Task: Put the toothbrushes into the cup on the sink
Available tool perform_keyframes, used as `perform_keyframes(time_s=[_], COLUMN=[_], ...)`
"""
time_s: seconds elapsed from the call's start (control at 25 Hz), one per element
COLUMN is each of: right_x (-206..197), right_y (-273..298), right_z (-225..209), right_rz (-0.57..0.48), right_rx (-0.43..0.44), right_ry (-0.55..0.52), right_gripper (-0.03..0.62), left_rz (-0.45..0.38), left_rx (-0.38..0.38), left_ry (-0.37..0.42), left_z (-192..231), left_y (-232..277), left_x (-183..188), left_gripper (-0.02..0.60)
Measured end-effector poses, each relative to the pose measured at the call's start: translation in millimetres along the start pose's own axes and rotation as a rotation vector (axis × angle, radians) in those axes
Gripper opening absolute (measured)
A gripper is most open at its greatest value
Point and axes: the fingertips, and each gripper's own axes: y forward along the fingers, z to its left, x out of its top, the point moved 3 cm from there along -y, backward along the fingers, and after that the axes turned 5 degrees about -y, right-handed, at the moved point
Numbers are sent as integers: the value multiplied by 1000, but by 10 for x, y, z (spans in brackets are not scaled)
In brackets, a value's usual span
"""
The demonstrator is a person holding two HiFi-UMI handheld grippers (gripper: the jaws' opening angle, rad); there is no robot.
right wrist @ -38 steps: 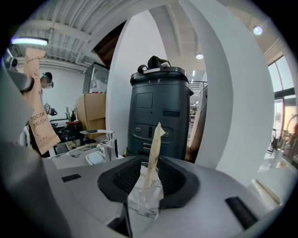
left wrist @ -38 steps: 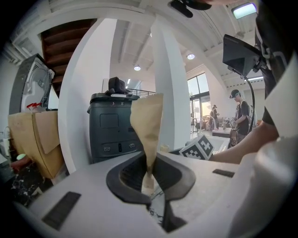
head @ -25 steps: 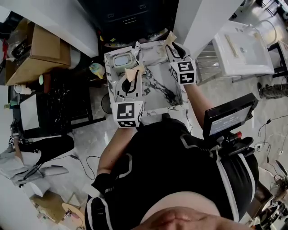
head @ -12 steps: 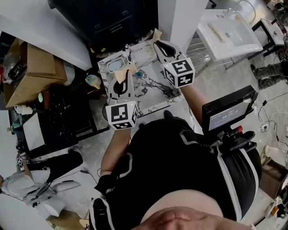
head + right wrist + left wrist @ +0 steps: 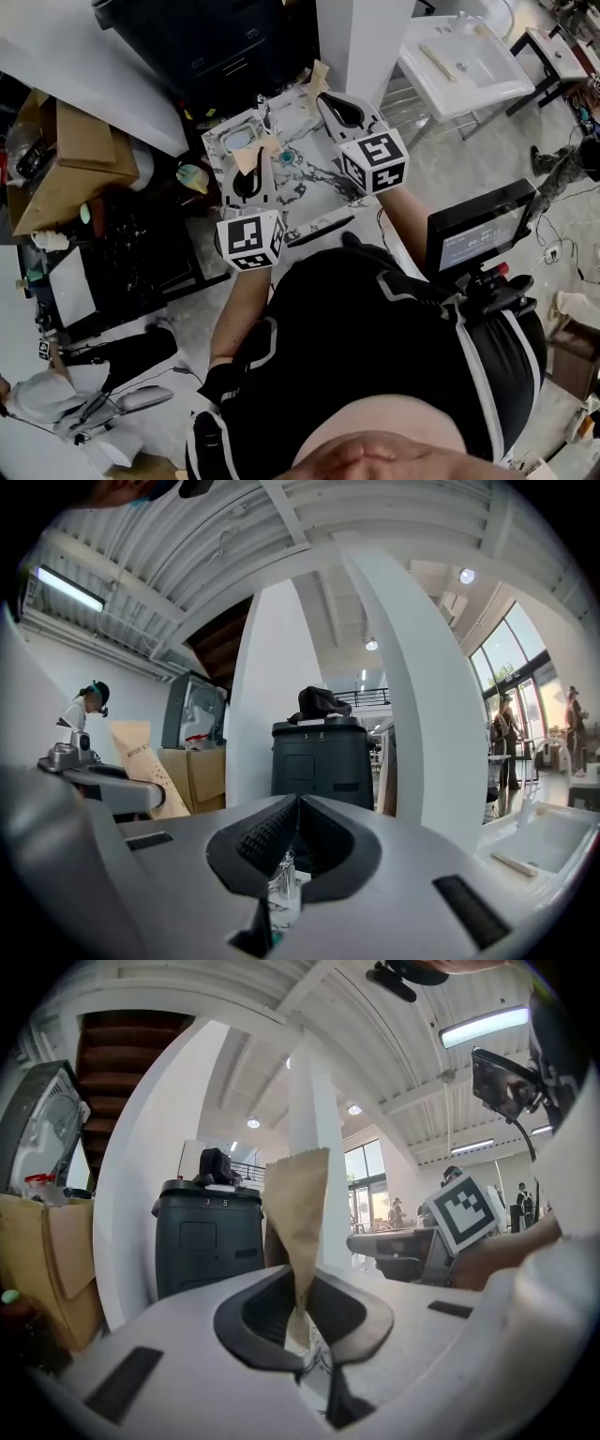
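Note:
My left gripper [image 5: 255, 159] hovers over the marbled sink top [image 5: 323, 192], shut on a toothbrush in a tan paper sleeve [image 5: 251, 153]. In the left gripper view that sleeve [image 5: 298, 1213] stands upright between the pads of the left gripper [image 5: 298, 1288]. My right gripper [image 5: 325, 94] is over the sink top's back right part. In the right gripper view its jaws [image 5: 298, 803] meet with nothing between them, and the faucet [image 5: 281, 878] shows below. A small teal cup-like thing [image 5: 284, 157] sits right of the basin [image 5: 234, 139]. A second tan piece [image 5: 319, 73] shows just past the right gripper's tip.
A black bin [image 5: 225, 47] and a white pillar [image 5: 361, 37] stand behind the sink. Cardboard boxes [image 5: 75, 159] are at the left, and a white basin on a stand [image 5: 459, 61] at the right. A monitor rig [image 5: 478, 234] is by my right side.
The head view has swung, so the sink sits higher and further left in it. Both grippers stay over the sink top, and the left one still holds the paper-sleeved toothbrush.

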Motion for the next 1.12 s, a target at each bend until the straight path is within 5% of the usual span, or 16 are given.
perform_keyframes(time_s=[0.56,1.12], right_x=[28,-304], right_y=[-109,-319], right_z=[-37,-524], right_rz=[-3,54], right_rx=[-21,-78], right_ry=[2,12], right_gripper=[25,25], left_rz=[13,49], left_rx=[-41,-107], left_ry=[-7,48], left_z=[-23,-123], left_y=[131,1138], left_x=[-33,-297], left_gripper=[32,34])
